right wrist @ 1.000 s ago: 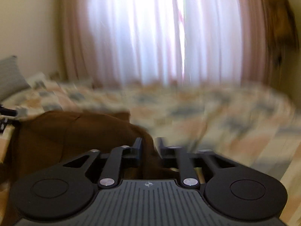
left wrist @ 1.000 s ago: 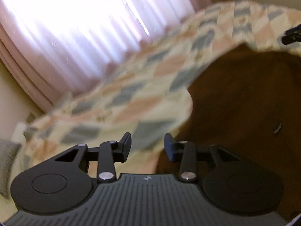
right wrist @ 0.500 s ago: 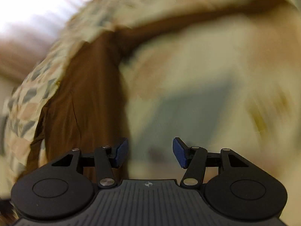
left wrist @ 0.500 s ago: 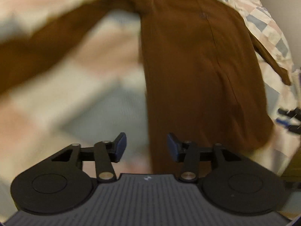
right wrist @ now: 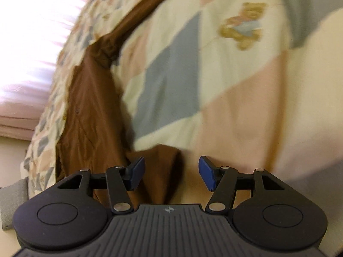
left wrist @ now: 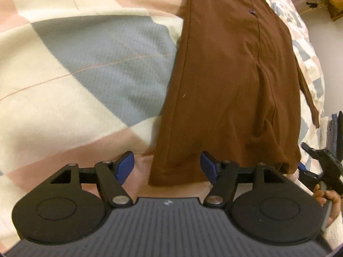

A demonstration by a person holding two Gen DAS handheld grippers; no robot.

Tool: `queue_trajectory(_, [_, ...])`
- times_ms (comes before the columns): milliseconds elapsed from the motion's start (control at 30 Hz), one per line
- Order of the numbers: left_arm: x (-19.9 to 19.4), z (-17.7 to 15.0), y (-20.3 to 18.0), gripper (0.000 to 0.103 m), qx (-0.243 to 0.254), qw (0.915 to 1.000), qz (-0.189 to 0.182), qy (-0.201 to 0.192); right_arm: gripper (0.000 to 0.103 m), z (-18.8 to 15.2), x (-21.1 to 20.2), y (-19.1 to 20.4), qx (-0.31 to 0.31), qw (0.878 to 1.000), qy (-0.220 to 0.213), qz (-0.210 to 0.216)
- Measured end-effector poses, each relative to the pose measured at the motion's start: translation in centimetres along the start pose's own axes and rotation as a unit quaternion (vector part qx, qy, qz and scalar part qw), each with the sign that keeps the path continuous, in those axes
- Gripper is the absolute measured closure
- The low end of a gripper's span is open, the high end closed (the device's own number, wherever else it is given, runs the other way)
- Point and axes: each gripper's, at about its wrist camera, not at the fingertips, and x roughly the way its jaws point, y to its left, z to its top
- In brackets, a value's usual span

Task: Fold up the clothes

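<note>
Daylight blew out the curtained window (right wrist: 32,49) at ten o'clock in the right wrist view. The quilt (right wrist: 235,107) blurred there; fisheye distortion bent both frames' edges.

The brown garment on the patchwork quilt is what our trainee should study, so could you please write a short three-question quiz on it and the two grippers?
1. True or false: the left gripper is clamped shut on the brown garment.
2. Multiple choice: the garment lies on A) a bare wooden floor, B) a patchwork quilt, C) a metal rack.
3. Short answer: in the right wrist view, what lies between the open fingers of the right gripper?

Key
1. False: its jaws stand open, with the garment's near hem between them, unpressed.
2. B.
3. A corner of the brown garment, nearer the left finger.
</note>
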Motion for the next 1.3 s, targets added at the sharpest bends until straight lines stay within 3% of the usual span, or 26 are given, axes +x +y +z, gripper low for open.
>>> queue_trajectory(33, [0.1, 0.1, -0.1, 0.075, 0.003, 1.0, -0.002, -0.003, 0.062, 0.0, 0.9, 0.4, -0.012, 1.0, 0.003, 0.008])
queue_trajectory(67, [0.1, 0.1, -0.2, 0.101, 0.005, 1.0, -0.005, -0.006, 0.093, -0.2, 1.6, 0.8, -0.026, 1.0, 0.009, 0.009])
queue_trajectory(133, [-0.5, 0.0, -0.9, 0.101, 0.015, 0.9998, -0.002, -0.014, 0.097, -0.5, 1.6, 1.5, -0.052, 0.999, 0.005, 0.005])
queue_trajectory(200, [-2.1, -0.6, -2.2, 0.101, 0.042, 0.9985, 0.008, -0.034, 0.098, -0.6, -0.1, 2.1, -0.069, 0.997, -0.029, 0.01])
queue_trajectory(333, [-6.5, -2.6, -4.8, 0.101, 0.075, 0.9934, 0.018, -0.085, 0.098, 0.0, -7.0, 3.0, -0.081, 0.99, -0.114, 0.034])
queue_trajectory(433, [-9.9, -5.6, -7.7, 0.101, 0.109, 0.9859, 0.041, -0.12, 0.099, 0.0, -12.5, 3.9, -0.115, 0.98, -0.154, 0.05])
queue_trajectory(533, [-10.7, -8.8, -8.9, 0.101, 0.119, 0.9842, 0.056, -0.119, 0.099, -0.8, -17.1, 4.5, -0.161, 0.967, -0.188, 0.066])
queue_trajectory(633, [-7.8, -11.5, -9.1, 0.1, 0.116, 0.9849, 0.084, -0.098, 0.099, -1.5, -18.5, 3.2, -0.186, 0.966, -0.177, 0.036])
queue_trajectory(733, [-3.4, -13.6, -8.0, 0.098, 0.101, 0.9868, 0.112, -0.059, 0.098, -1.9, -15.9, -0.5, -0.17, 0.976, -0.131, -0.028])
queue_trajectory(800, [-1.5, -14.7, -7.3, 0.095, 0.083, 0.9868, 0.133, -0.039, 0.097, -2.1, -13.1, -2.7, -0.153, 0.982, -0.088, -0.065])
queue_trajectory(833, [-1.5, -15.2, -7.0, 0.092, 0.077, 0.9872, 0.134, -0.04, 0.087, -2.2, -11.8, -3.3, -0.152, 0.983, -0.067, -0.081])
queue_trajectory(900, [-2.4, -16.1, -6.5, 0.087, 0.066, 0.9883, 0.131, -0.042, 0.083, -2.6, -10.2, -3.3, -0.164, 0.979, -0.029, -0.119])
queue_trajectory(933, [-3.2, -16.4, -6.3, 0.083, 0.061, 0.9889, 0.129, -0.043, 0.065, -2.7, -10.0, -2.8, -0.173, 0.974, -0.027, -0.141])
queue_trajectory(967, [-4.4, -16.6, -6.0, 0.081, 0.057, 0.9881, 0.135, -0.047, 0.038, -2.8, -10.2, -2.1, -0.184, 0.968, -0.034, -0.164])
queue_trajectory(1000, [-5.8, -16.5, -5.7, 0.081, 0.055, 0.9872, 0.14, -0.054, 0.031, -2.8, -10.5, -1.3, -0.195, 0.962, -0.042, -0.187])
queue_trajectory(1067, [-9.1, -15.2, -4.5, 0.077, 0.049, 0.9831, 0.156, -0.082, 0.031, -2.4, -11.3, 0.7, -0.216, 0.953, -0.069, -0.199])
queue_trajectory(1167, [-14.0, -10.4, -1.2, 0.061, 0.03, 0.9708, 0.189, -0.145, 0.031, -1.7, -10.8, 4.3, -0.239, 0.955, -0.075, -0.157])
queue_trajectory(1300, [-19.5, -0.7, 5.6, 0.054, -0.017, 0.9514, 0.213, -0.222, 0.031, -2.6, -6.5, 10.0, -0.252, 0.96, -0.057, -0.106])
